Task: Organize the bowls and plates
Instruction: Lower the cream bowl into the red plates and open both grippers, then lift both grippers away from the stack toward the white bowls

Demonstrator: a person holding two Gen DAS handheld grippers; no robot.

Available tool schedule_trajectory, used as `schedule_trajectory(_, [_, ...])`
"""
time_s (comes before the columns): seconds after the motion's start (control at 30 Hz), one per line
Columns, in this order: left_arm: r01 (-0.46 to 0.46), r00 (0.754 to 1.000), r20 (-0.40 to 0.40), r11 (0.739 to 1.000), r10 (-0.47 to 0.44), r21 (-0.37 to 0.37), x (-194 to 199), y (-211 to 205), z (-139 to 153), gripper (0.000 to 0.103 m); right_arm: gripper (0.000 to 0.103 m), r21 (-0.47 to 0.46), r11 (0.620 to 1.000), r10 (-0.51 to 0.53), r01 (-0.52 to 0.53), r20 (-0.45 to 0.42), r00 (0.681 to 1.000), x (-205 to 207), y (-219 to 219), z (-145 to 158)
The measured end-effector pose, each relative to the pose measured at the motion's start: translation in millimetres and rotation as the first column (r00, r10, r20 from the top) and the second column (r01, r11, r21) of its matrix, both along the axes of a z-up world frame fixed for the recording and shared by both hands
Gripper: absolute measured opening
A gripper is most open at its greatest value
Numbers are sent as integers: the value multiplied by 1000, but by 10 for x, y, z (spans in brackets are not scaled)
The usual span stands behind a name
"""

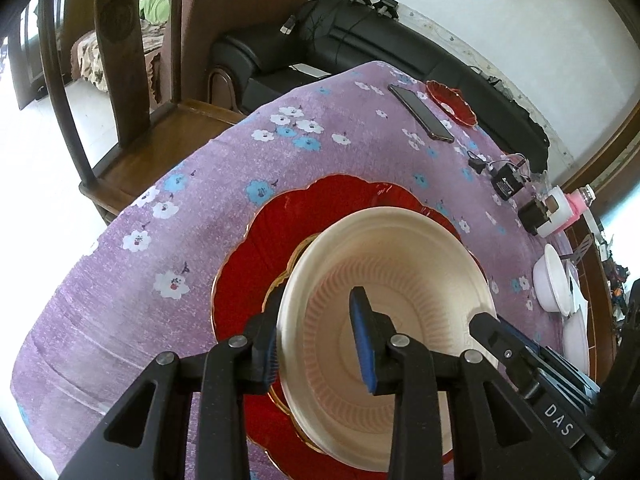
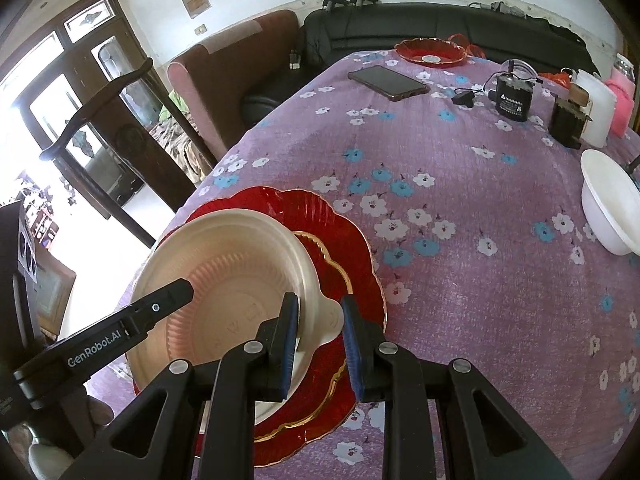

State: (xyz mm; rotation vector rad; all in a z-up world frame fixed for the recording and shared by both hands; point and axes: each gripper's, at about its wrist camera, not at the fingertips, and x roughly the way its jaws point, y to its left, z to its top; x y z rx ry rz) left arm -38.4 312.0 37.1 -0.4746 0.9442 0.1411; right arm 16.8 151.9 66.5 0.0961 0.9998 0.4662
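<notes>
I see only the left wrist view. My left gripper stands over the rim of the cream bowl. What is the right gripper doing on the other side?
Observer: The right gripper straddles a small tab on the rim of the cream bowl.
Operator: Is it closed on the tab?
Observer: No, its jaws are open; a gap shows beside the tab.
Operator: What lies under the bowl on that side?
Observer: A smaller red plate with a gold edge sticks out there, lying on the large red plate.
</notes>
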Motion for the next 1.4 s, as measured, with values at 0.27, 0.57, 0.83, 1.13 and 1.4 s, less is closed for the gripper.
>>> schedule_trajectory(0.27, [18,999,37,1000,-18,-1,-22,-38,61,70,29,41,999,-1,2,-27,1000,15,-35,-81])
schedule_trajectory(0.57, [55,994,95,997,-50,-51,-66,-47,157,74,52,71,997,0,-2,34,999,-56,-58,82])
schedule_trajectory(0.83, [56,992,124,990,-40,-127,-145,38,202,75,52,98,995,-13,8,53,998,-143,-195,171])
schedule_trajectory(1.13, [4,983,184,1000,-2,-13,-380,-81,475,80,55,144,989,-40,30,64,997,-287,-394,198])
schedule_trajectory(1.4, [-51,968,252,971,-10,235,-647,-454,783,82,55,182,982,-64,56,42,997,-394,-606,154])
